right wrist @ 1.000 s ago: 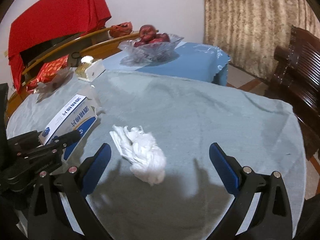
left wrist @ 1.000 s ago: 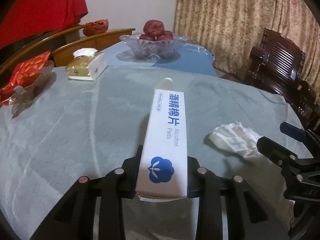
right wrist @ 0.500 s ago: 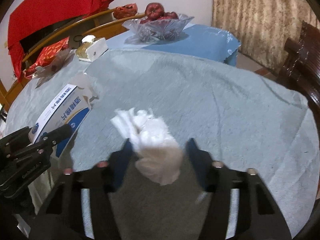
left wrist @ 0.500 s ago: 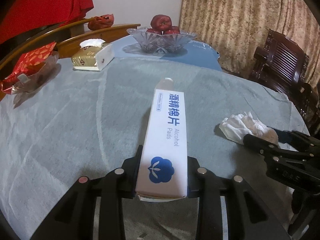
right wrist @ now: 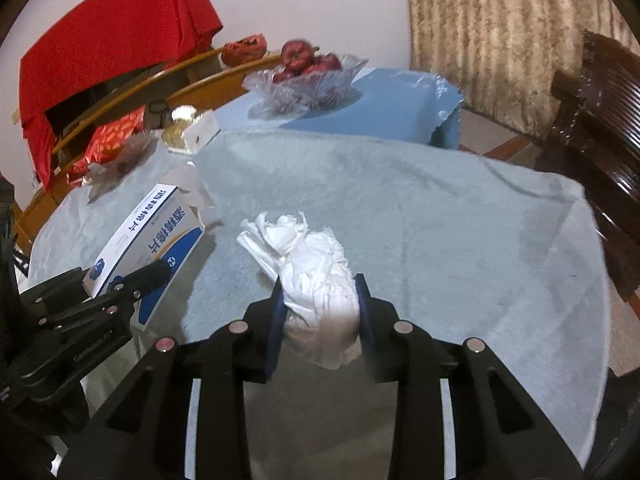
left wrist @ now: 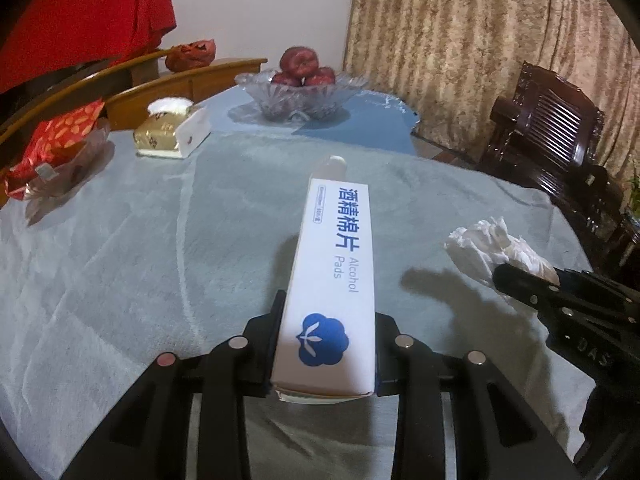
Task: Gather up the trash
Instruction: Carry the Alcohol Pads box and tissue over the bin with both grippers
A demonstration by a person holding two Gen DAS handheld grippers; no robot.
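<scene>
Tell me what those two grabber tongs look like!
Both tongs are black, built from flat, angular bars. Left tongs: small round silver rivets dot the bars, one looking pinkish. Right tongs: the same rivets, and blue pads inside the fingers. Its side carries raised letters, too blurry to read. No cables or sleeves show.

A white wall [left wrist: 256,8] meets beige patterned curtains [left wrist: 460,48] on the right. A dark carved wooden chair [left wrist: 548,140] stands beside the counter [left wrist: 120,248], which wears a pale grey-green cloth. Red fabric [right wrist: 112,40] hangs at left.
</scene>
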